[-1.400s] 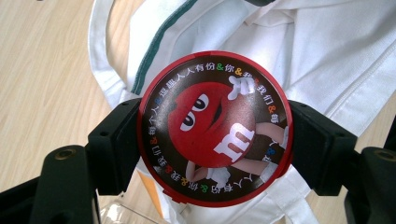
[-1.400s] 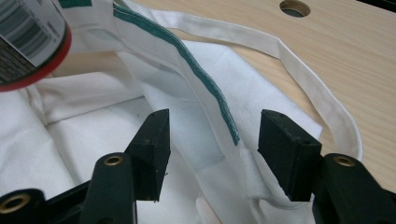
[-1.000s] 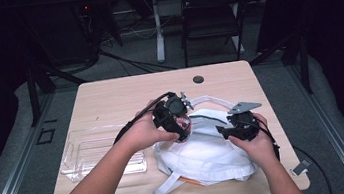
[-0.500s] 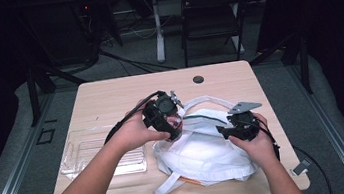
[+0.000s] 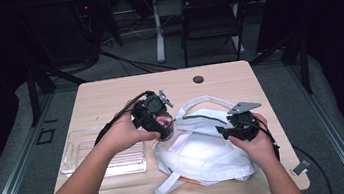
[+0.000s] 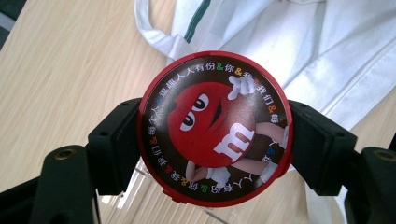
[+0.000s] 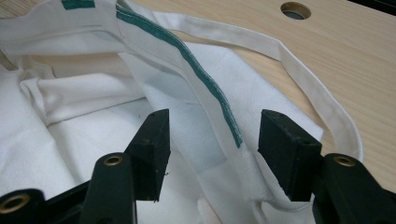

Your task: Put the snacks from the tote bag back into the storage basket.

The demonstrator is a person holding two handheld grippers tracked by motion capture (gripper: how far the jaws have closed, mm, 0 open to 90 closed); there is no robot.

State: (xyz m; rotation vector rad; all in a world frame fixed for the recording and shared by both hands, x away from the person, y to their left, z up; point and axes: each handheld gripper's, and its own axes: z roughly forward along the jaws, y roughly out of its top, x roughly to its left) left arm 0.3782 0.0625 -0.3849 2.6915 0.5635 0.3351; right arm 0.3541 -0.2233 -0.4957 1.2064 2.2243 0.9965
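Left gripper is clamped on a round red tin with a red candy character printed on its lid, one black jaw pressed to each side of its rim. In the high view this gripper is held above the light wooden desk, between a clear plastic tray and a white cloth bag with a green-striped edge. The bag lies crumpled on the near right part of the desk, its long white straps looping toward a round hole in the desk. Right gripper has its jaws apart, standing on either side of the bag's green-striped hem without pinching it; in the high view it rests at the bag's right edge.
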